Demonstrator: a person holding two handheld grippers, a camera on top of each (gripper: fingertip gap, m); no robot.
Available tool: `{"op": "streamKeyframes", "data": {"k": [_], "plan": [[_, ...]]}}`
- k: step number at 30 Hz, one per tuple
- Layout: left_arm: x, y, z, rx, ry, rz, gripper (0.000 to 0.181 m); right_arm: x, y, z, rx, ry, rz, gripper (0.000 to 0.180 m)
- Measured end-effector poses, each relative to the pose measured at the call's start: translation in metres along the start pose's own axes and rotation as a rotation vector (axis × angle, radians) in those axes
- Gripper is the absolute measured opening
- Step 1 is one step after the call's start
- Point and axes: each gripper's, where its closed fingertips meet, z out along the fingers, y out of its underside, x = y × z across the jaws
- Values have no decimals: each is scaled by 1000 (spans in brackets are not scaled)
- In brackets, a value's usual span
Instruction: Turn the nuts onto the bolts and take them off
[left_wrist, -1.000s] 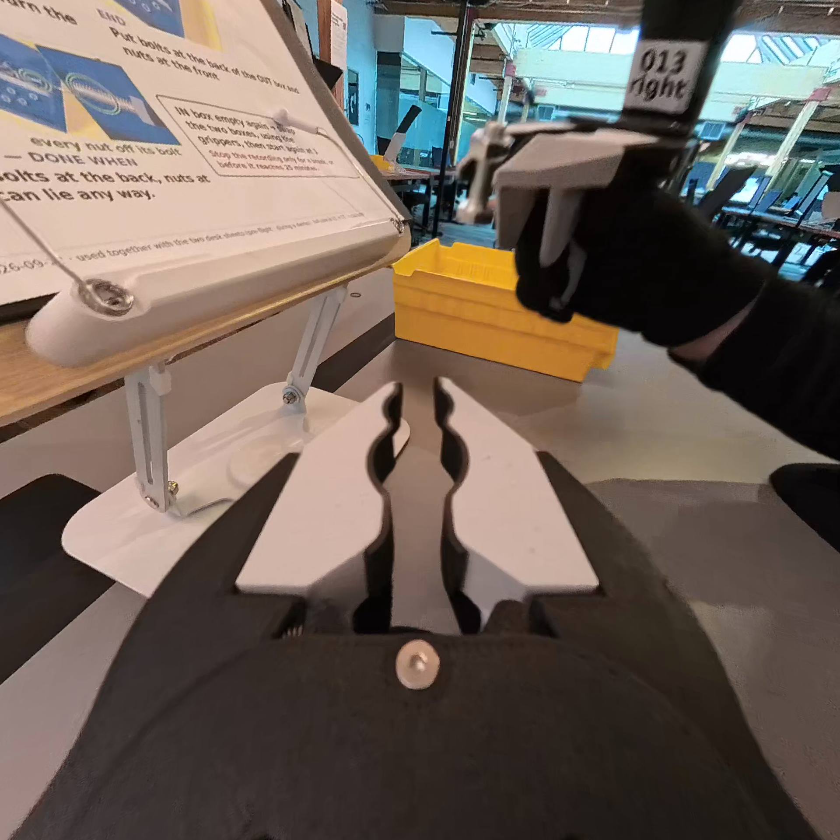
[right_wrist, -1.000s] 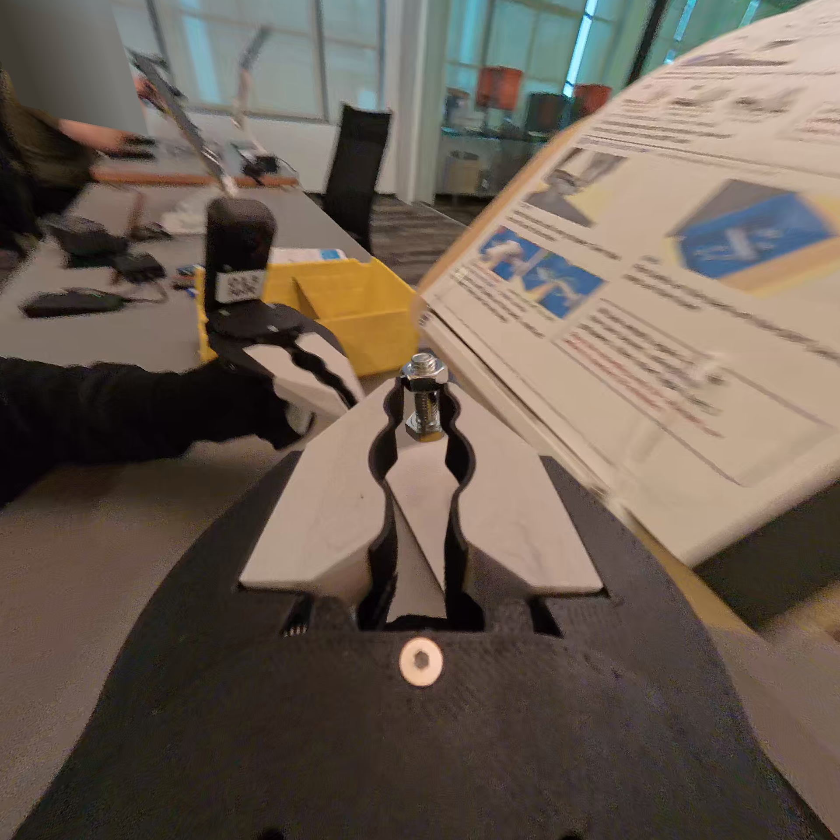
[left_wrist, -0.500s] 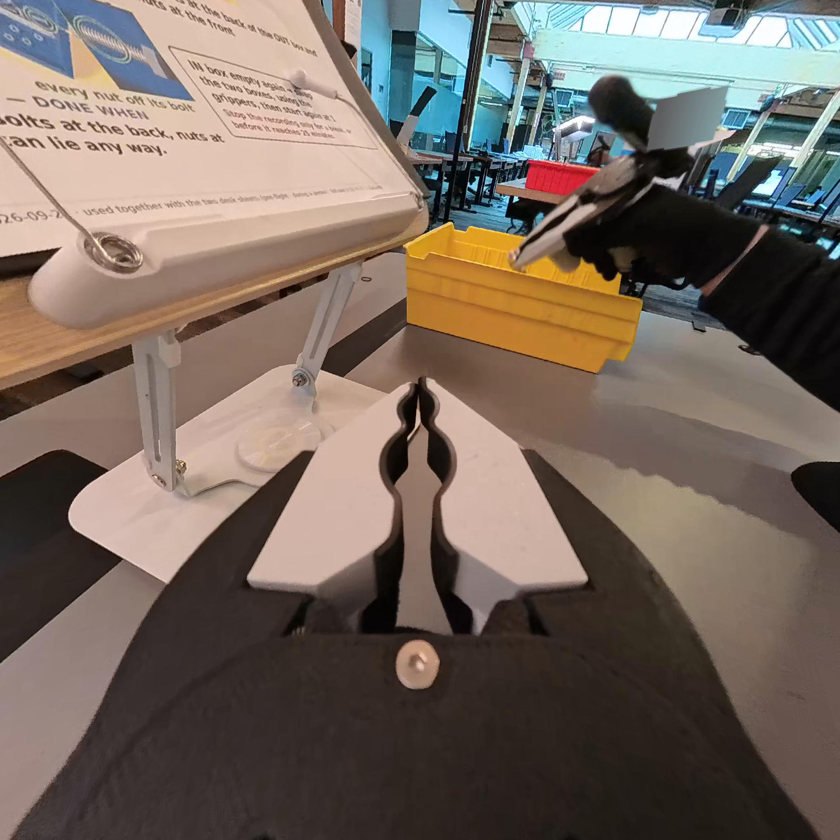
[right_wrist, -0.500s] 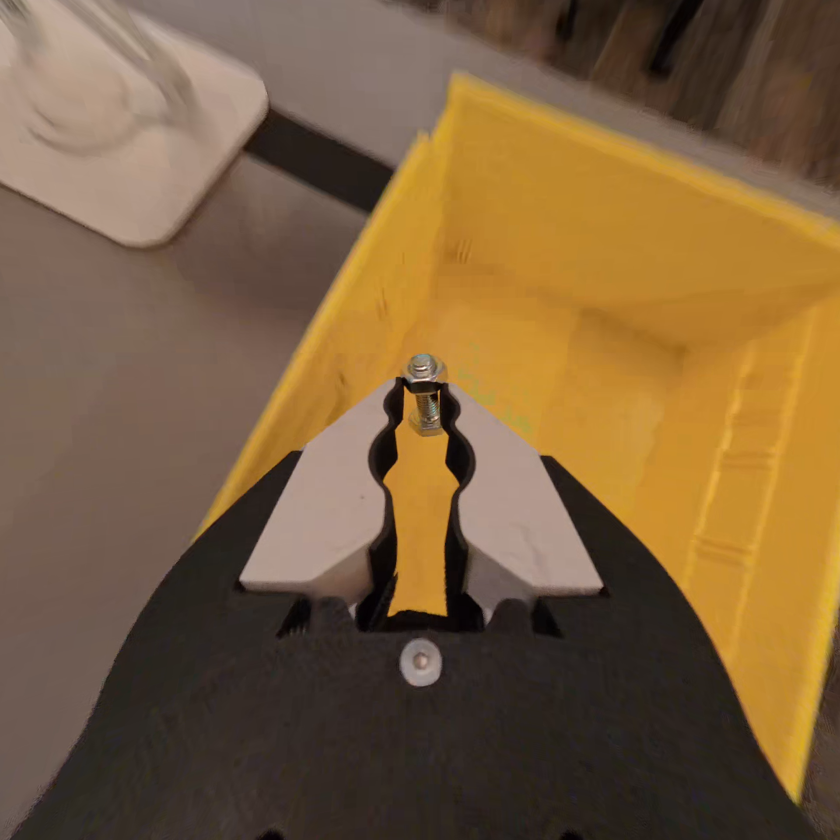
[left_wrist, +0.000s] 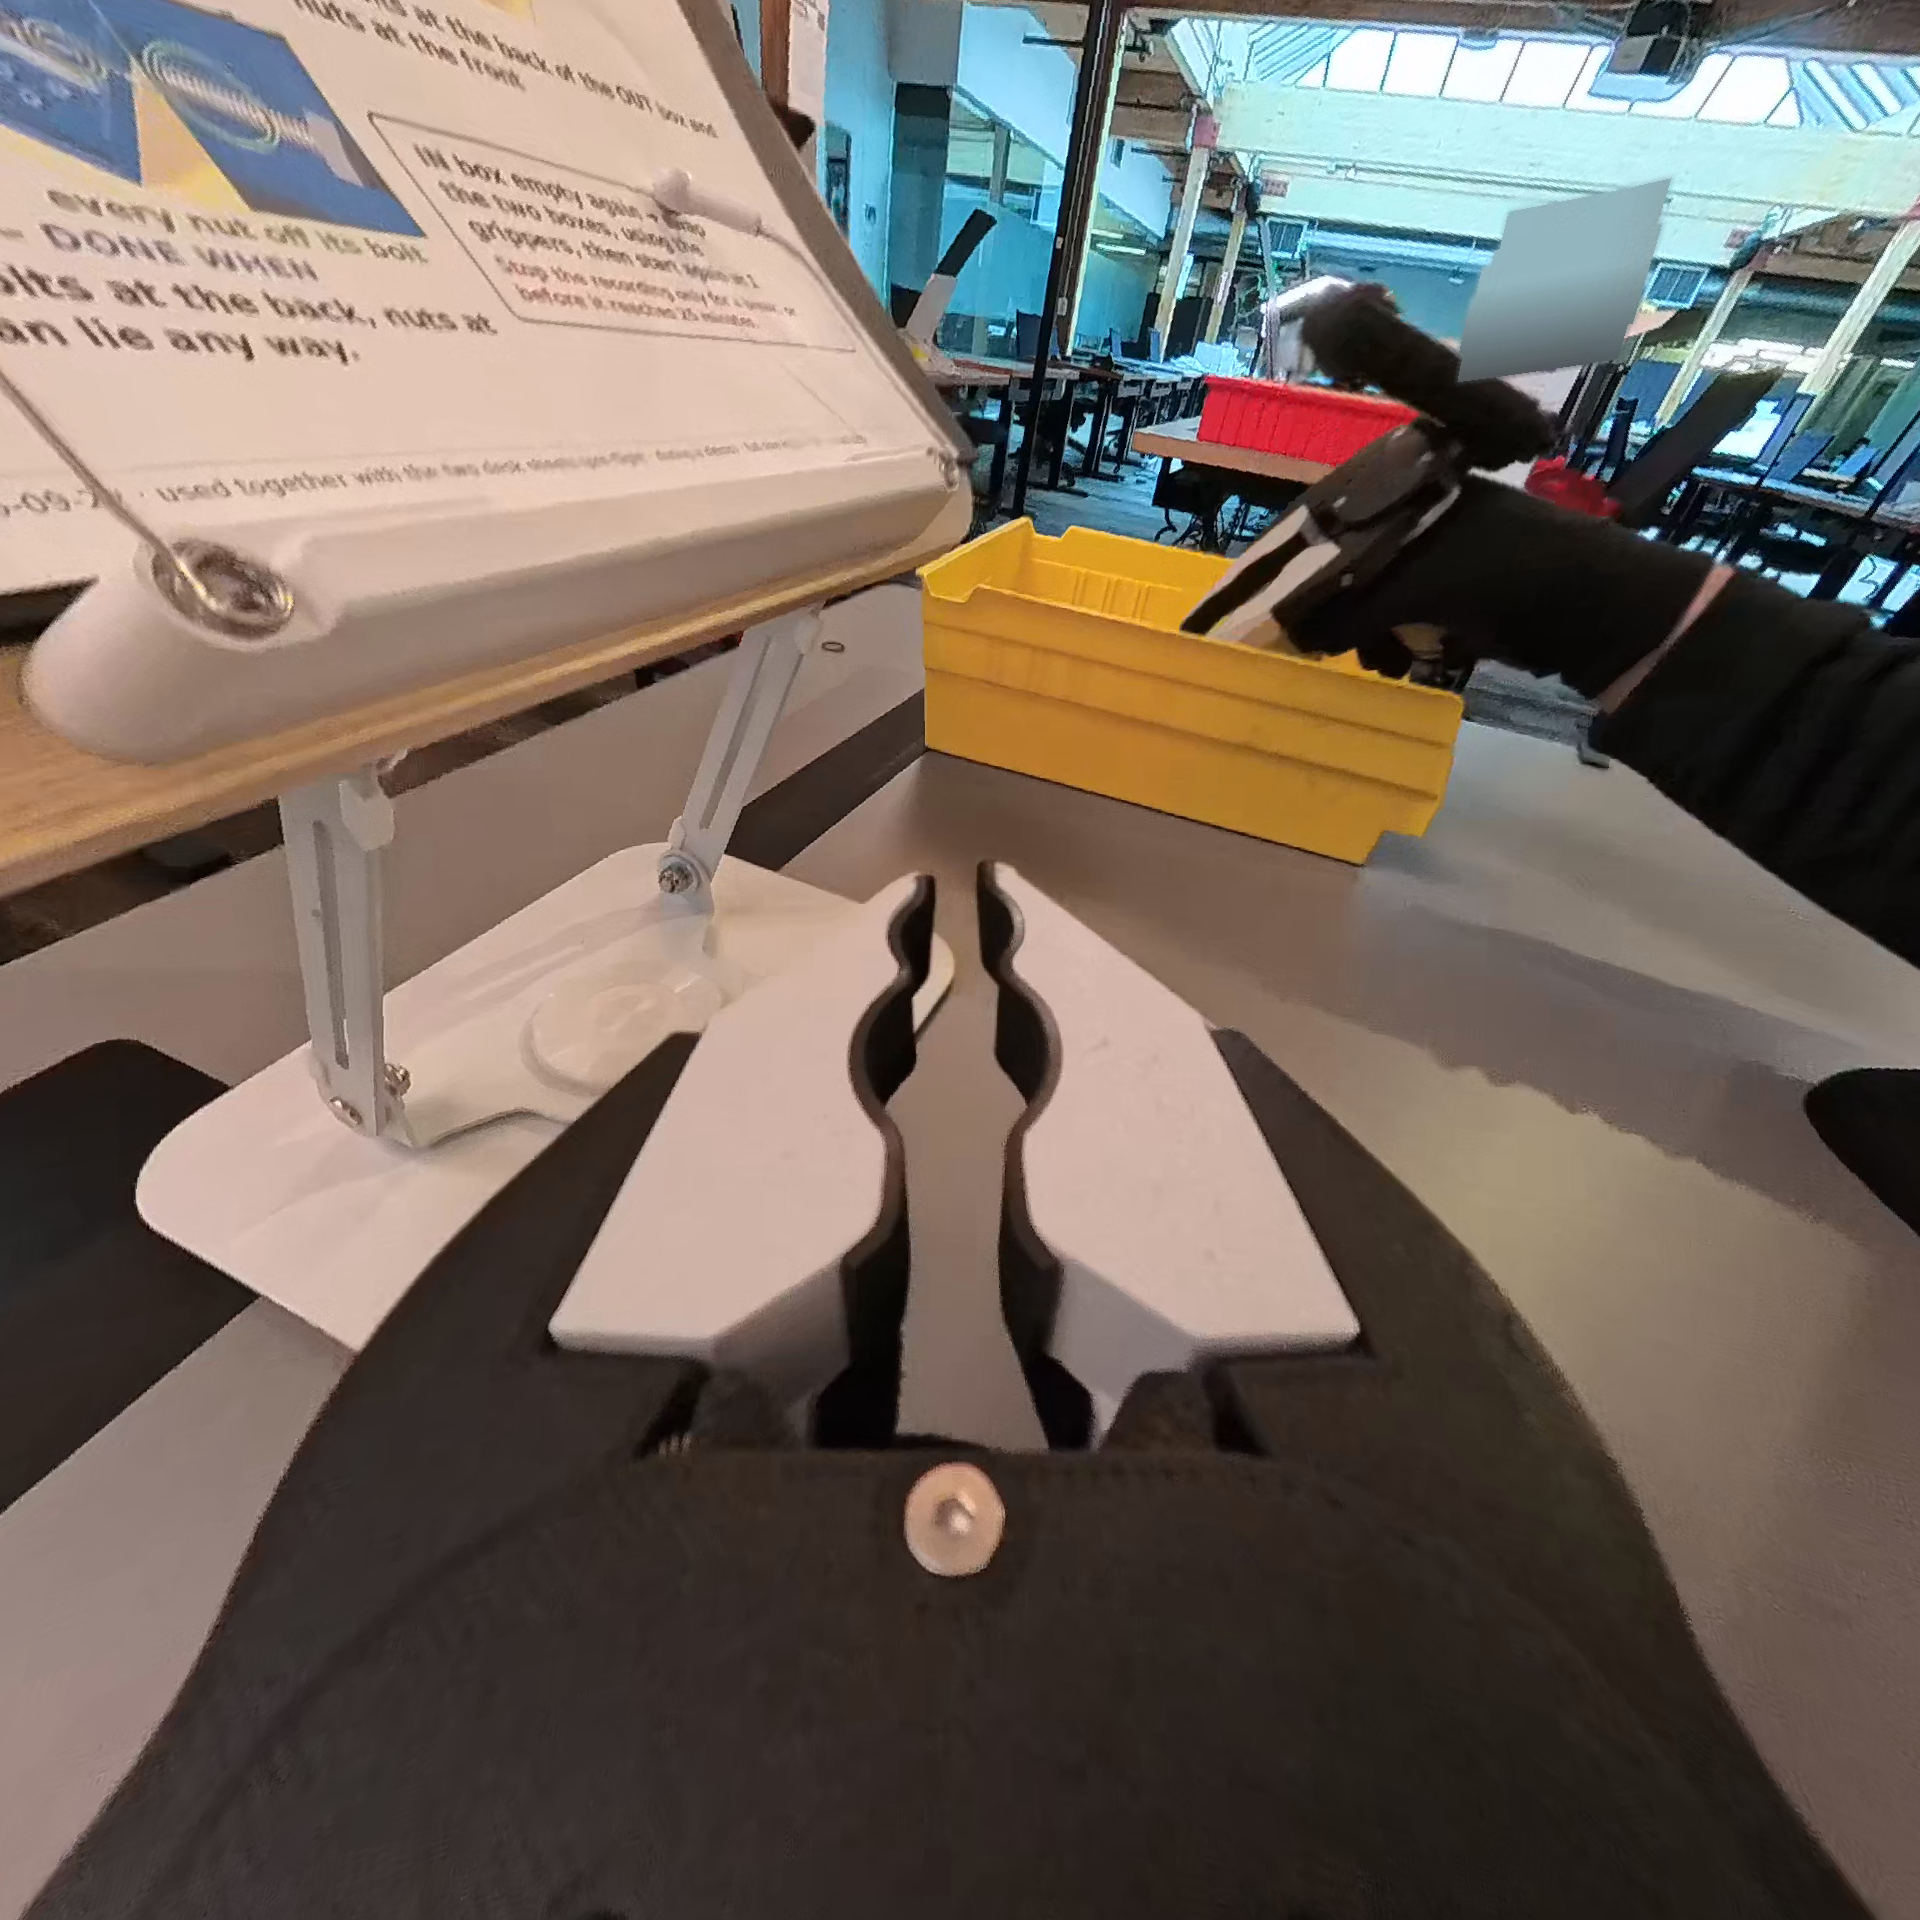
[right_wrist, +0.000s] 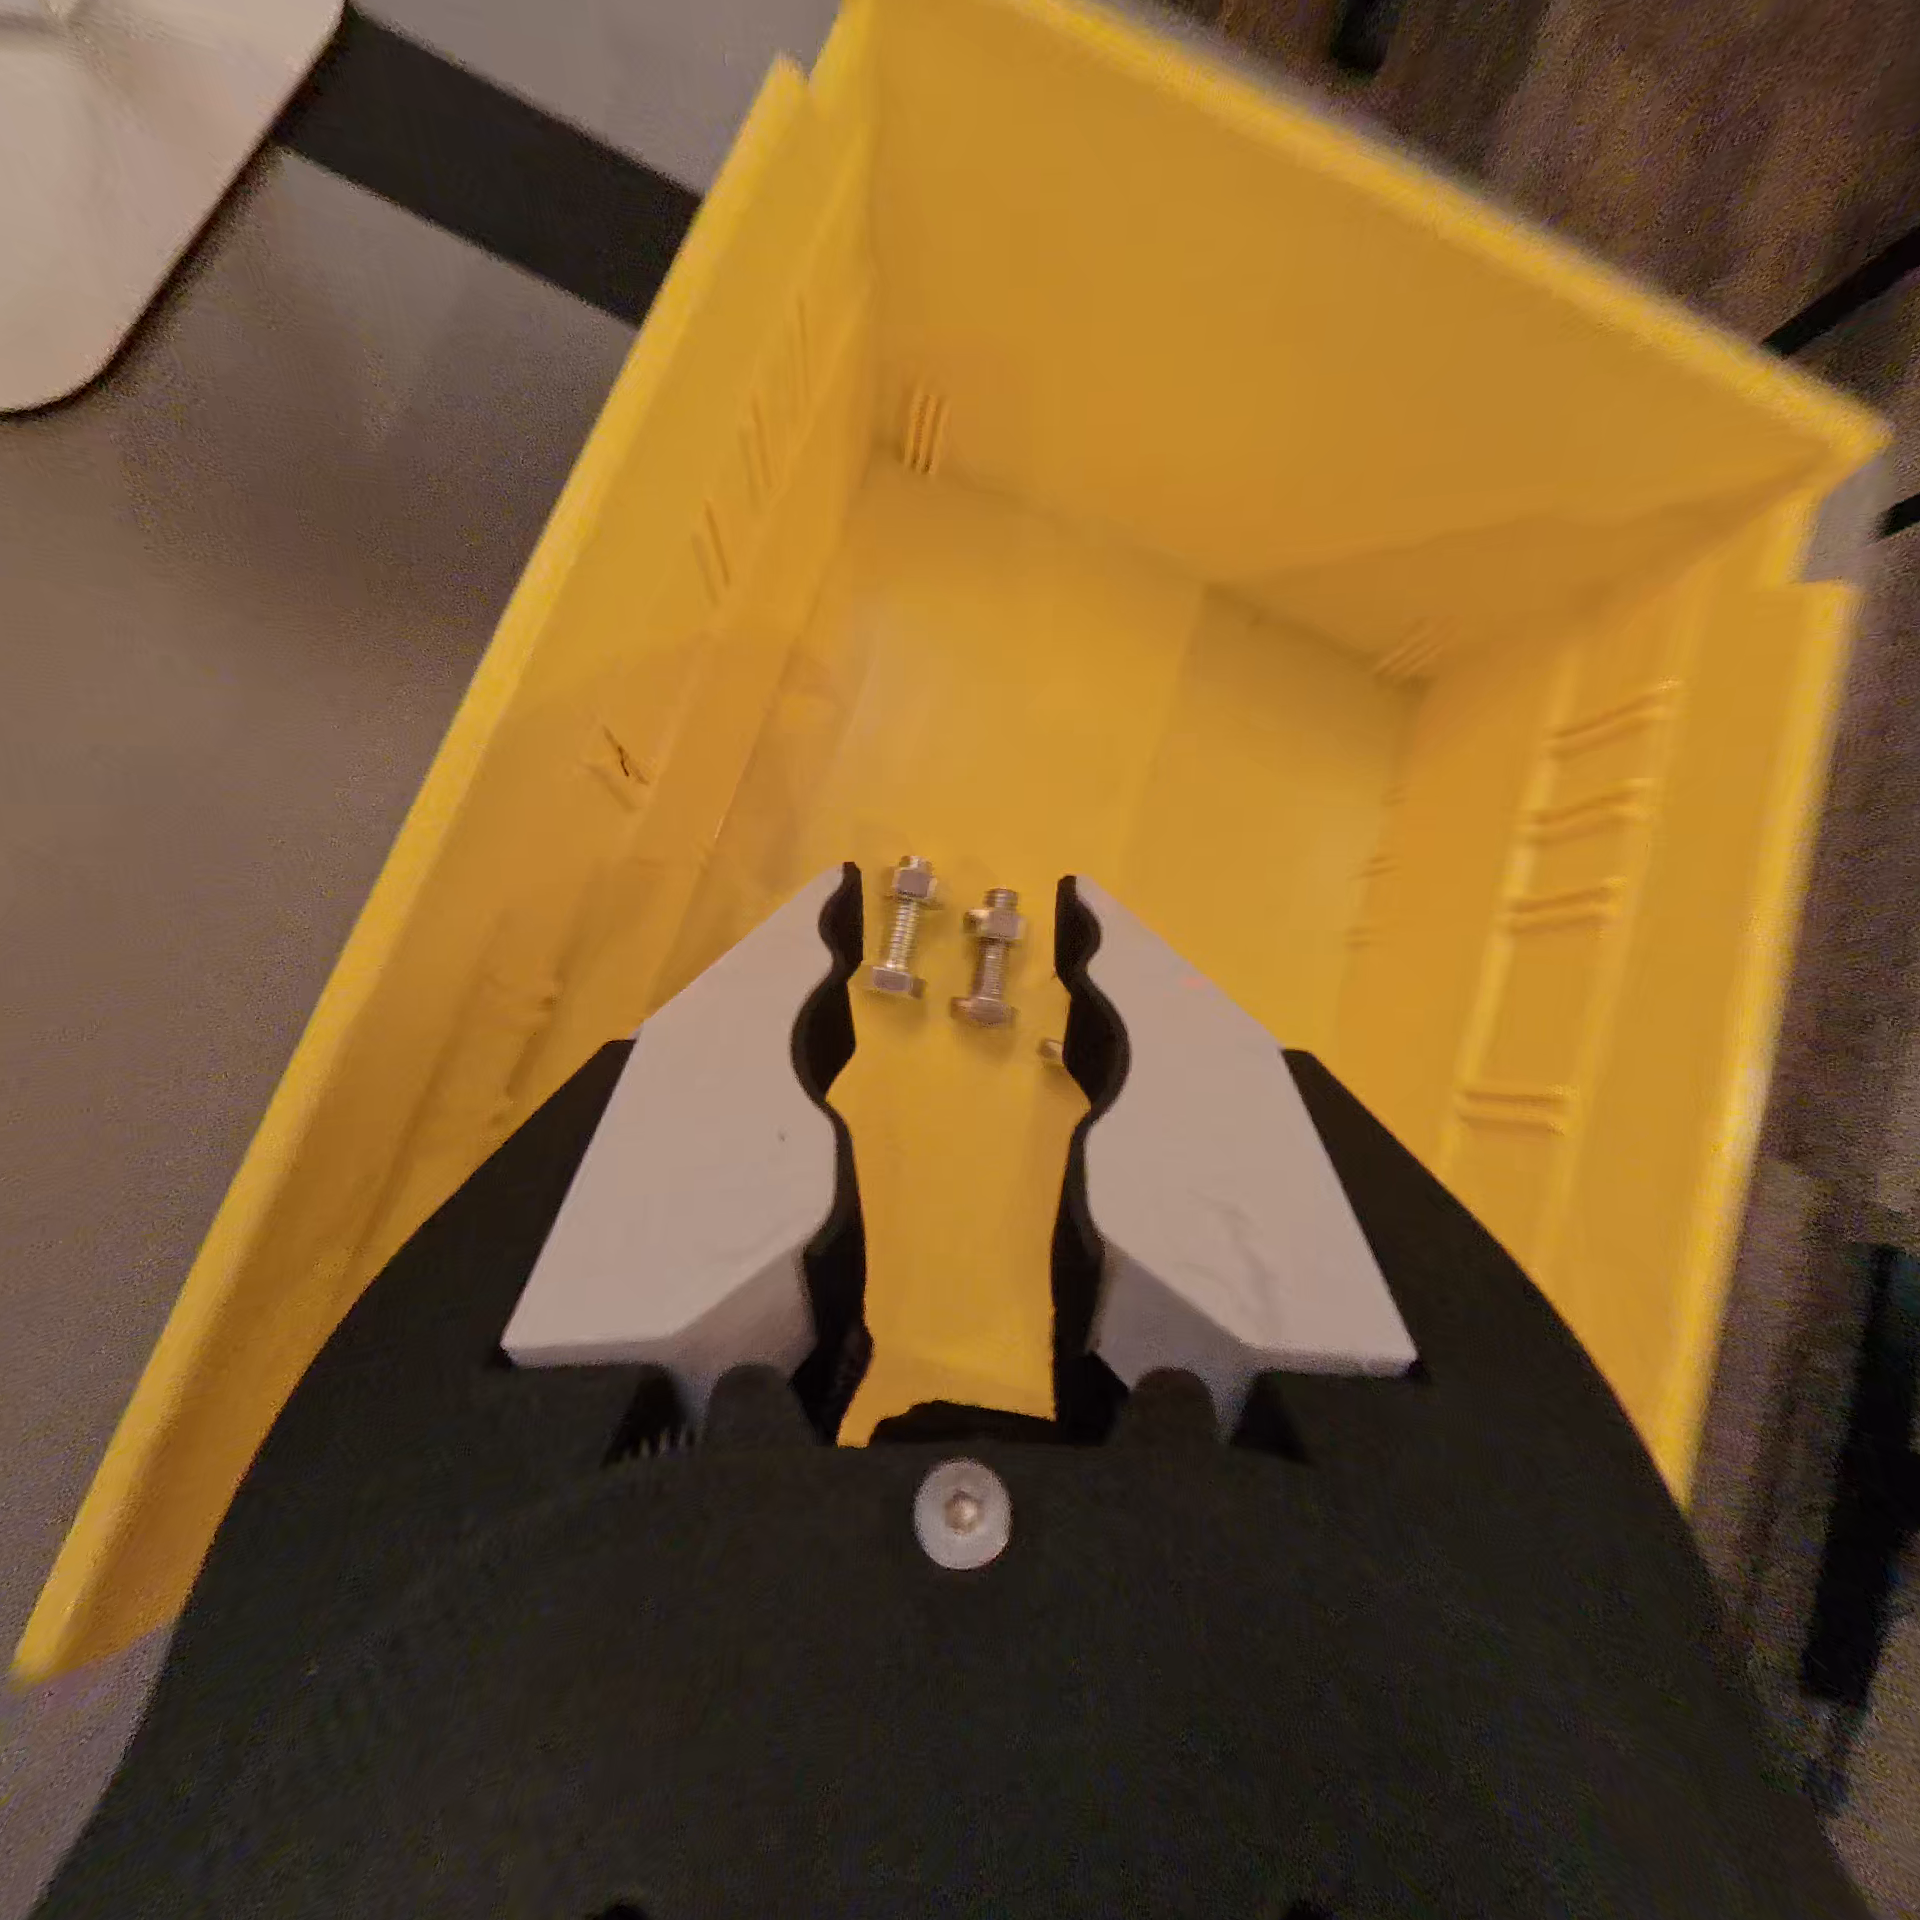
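Observation:
My right gripper (right_wrist: 958, 894) is open and points down into a yellow bin (right_wrist: 1143, 436). Two bolts, each with a nut on it, lie on the bin floor between its fingertips: one on the left (right_wrist: 902, 940) and one on the right (right_wrist: 987, 966). Neither finger touches them. A small metal piece (right_wrist: 1051, 1049) peeks out by the right finger. In the left wrist view, the right gripper (left_wrist: 1236, 613), held by a black-gloved hand, dips into the yellow bin (left_wrist: 1174, 727). My left gripper (left_wrist: 956, 883) is slightly open and empty, low over the grey table (left_wrist: 1455, 1039).
A tilted stand with an instruction sheet (left_wrist: 416, 312) stands at the left on a white base plate (left_wrist: 312, 1195). Black mats (left_wrist: 83, 1195) lie on the table at the left and right edges. A red bin (left_wrist: 1288, 421) sits on a far table. My right fingertips sit around 40 cm from my left ones.
My right gripper swung over the yellow bin, lowered into it, opened and let go of the bolt with its nut. My left gripper shut, then parted slightly.

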Motion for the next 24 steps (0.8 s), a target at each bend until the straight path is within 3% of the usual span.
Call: {"op": "streamKeyframes", "data": {"k": [1,6,9,14,18,24], "plan": [[1,-3,0,6,-7,8,8,5,-5,-11,27,31,-13,38],[9,-31,-8,34,2,37,18,39,-8,-65,137,215,-12,66],[20,-60,-14,48,8,50,25,64,11,-84,154,298,42,85],[3,-82,-36,-84,-169,188,34,98,61,-98,114,359,116,91],[-28,-96,-89,-161,-319,169,41,108,88,-95,120,352,157,93],[-105,-63,-217,-450,-801,196,36,104,116,-69,83,282,175,88]]}}
